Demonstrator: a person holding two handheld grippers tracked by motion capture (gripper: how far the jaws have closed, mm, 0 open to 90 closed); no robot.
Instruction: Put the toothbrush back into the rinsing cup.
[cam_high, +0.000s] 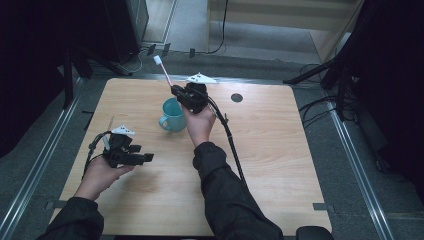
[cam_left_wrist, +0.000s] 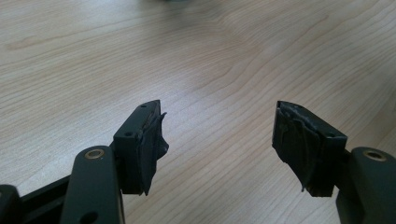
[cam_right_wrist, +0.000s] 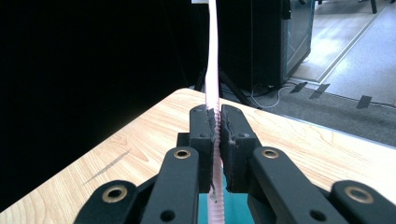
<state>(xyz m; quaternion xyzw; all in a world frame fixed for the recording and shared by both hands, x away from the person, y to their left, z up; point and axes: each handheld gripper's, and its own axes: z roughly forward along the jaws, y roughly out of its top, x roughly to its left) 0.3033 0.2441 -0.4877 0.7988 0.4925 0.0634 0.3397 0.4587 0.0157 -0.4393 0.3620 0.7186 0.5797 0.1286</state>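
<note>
A pink toothbrush with a white head sticks up and to the far left from my right gripper, which is shut on its handle above the teal mug. In the right gripper view the pink handle runs straight up from between the closed pads, and the mug's teal shows just below the jaws. My left gripper is held low over the table's near-left part, jaws wide apart. In the left gripper view its pads have only bare wood between them.
The wooden table has a dark round hole near its far right. A black cable trails from the right gripper across the table. Black stands and cables surround the table on the floor.
</note>
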